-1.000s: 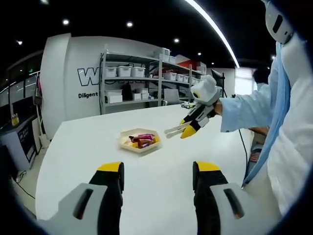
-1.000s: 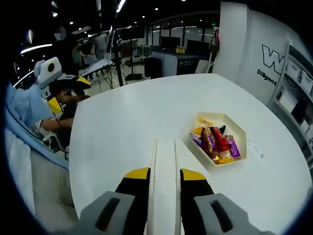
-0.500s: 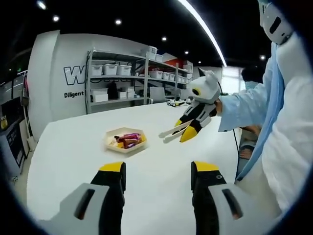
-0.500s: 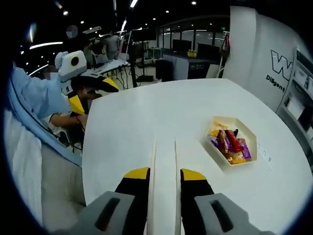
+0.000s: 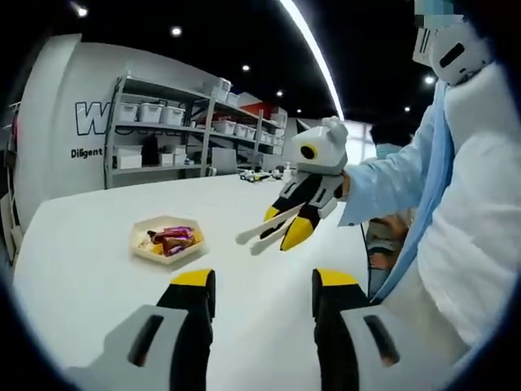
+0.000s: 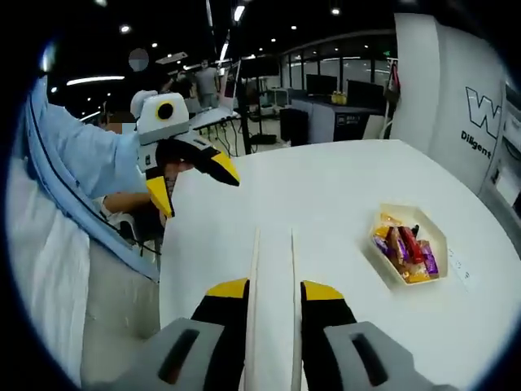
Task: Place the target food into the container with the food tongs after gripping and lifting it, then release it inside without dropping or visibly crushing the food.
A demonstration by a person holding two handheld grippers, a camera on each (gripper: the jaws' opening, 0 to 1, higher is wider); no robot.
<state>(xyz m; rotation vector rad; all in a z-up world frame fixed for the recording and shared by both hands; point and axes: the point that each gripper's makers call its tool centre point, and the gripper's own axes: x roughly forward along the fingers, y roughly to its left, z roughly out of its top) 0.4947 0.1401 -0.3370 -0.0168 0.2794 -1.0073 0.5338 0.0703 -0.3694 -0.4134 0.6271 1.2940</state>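
The yellow-tipped right gripper (image 5: 285, 228) is clasping slim white food tongs (image 6: 273, 277) above the round white table (image 6: 326, 195). The left gripper (image 5: 262, 287) is gaping, released. Wrapped snacks (image 6: 404, 248) are lying in the cream hexagonal tray (image 6: 436, 231), well beyond the tongs.

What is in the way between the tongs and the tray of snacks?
Nothing visible. In the right gripper view the tongs point over bare white table, and the tray of snacks sits off to their right with open tabletop between.
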